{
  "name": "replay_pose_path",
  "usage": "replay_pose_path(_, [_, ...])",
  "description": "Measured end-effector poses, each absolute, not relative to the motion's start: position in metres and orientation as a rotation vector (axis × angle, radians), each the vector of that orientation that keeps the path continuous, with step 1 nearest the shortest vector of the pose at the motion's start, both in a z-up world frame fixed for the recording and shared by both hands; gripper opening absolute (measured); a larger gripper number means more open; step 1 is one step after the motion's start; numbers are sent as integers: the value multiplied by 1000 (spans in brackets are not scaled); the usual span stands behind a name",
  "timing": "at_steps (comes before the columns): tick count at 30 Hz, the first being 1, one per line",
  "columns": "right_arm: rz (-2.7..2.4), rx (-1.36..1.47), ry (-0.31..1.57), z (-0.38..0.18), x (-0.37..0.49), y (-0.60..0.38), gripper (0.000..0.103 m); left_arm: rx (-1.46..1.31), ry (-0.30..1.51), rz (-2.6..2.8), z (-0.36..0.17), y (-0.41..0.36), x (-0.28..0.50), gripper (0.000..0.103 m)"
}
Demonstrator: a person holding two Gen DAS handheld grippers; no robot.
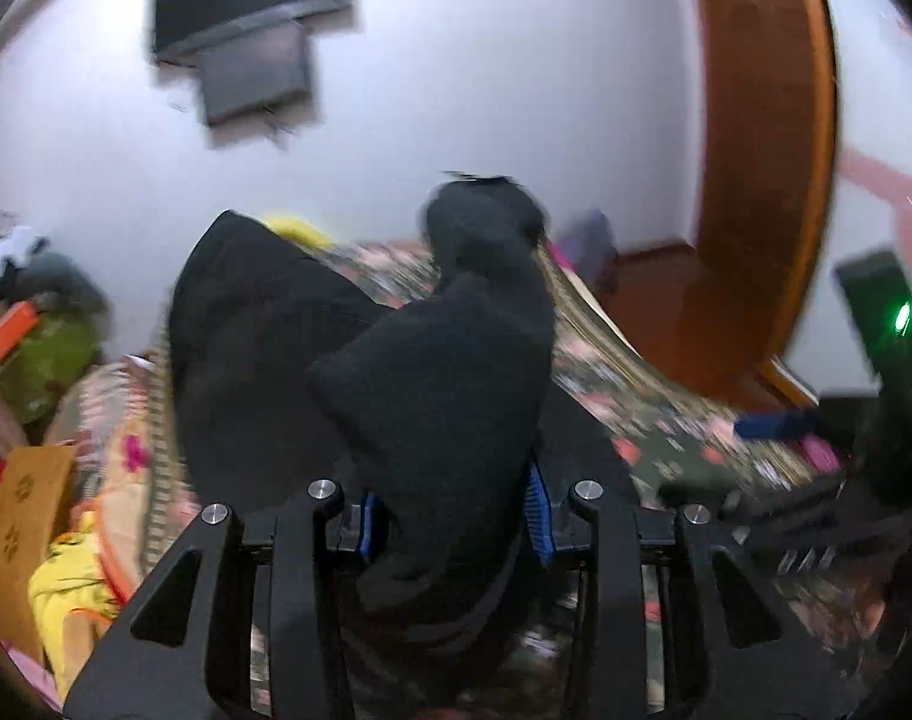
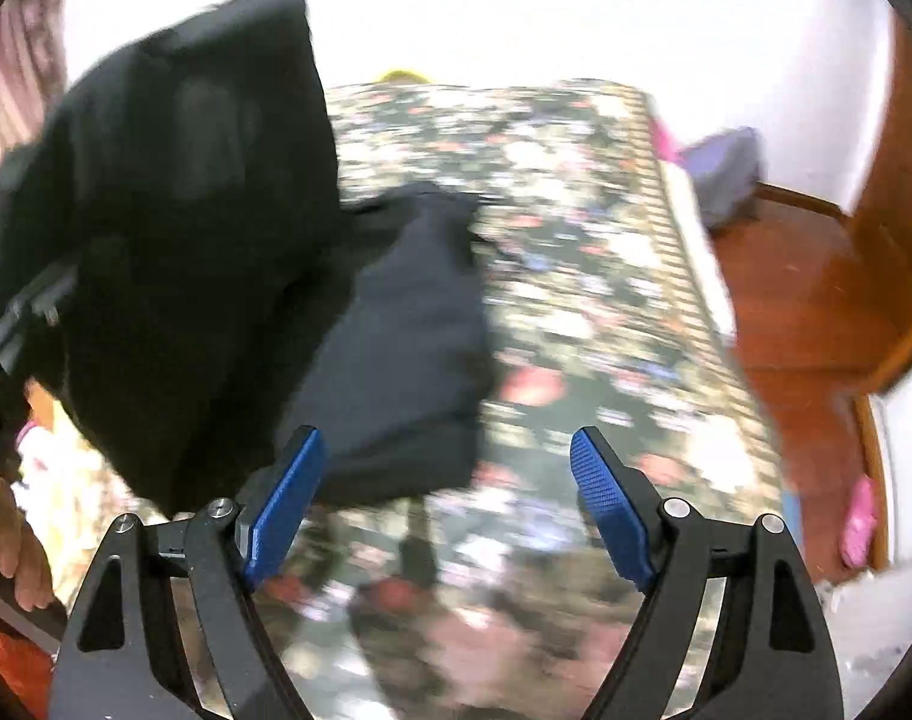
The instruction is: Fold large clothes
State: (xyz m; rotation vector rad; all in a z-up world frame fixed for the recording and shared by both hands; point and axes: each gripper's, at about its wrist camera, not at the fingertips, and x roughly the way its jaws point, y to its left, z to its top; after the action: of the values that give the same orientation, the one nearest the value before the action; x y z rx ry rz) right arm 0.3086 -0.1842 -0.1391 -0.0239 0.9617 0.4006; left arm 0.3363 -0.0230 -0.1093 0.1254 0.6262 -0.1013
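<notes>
A large black garment (image 1: 444,360) hangs bunched in front of the left wrist view, lifted above a bed with a dark floral cover (image 1: 666,414). My left gripper (image 1: 453,516) is shut on a thick fold of it, the blue pads pressing either side. In the right wrist view the same black garment (image 2: 174,228) rises at the left, and a lower part (image 2: 408,348) trails on the floral cover (image 2: 576,252). My right gripper (image 2: 447,498) stands open above the cover, its blue pads (image 2: 606,498) wide apart with nothing pressed between them. The left pad sits close to the garment's lower edge.
A hand (image 2: 18,552) and the other tool's black frame show at the left edge. Piled clothes and a cardboard box (image 1: 30,516) lie left of the bed. A wooden door (image 1: 768,150) and wooden floor (image 2: 804,300) are on the right, with a purple bag (image 2: 726,174).
</notes>
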Motion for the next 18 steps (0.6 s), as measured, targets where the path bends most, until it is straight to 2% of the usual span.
replay_pose_path(2, [363, 9, 976, -143, 311, -208, 81, 113, 688, -163, -118, -34, 344, 40])
replay_pose_path(7, [334, 73, 991, -145, 306, -234, 81, 34, 833, -283, -144, -37, 362, 57])
replay_pose_path(12, [357, 81, 961, -133, 297, -233, 81, 96, 863, -349, -153, -54, 358, 88])
replay_pose_path(16, [396, 82, 915, -118, 293, -229, 81, 173, 866, -319, -150, -67, 348, 88])
replay_pose_path(18, [425, 88, 890, -107, 291, -223, 81, 128, 856, -323, -137, -59, 339, 89])
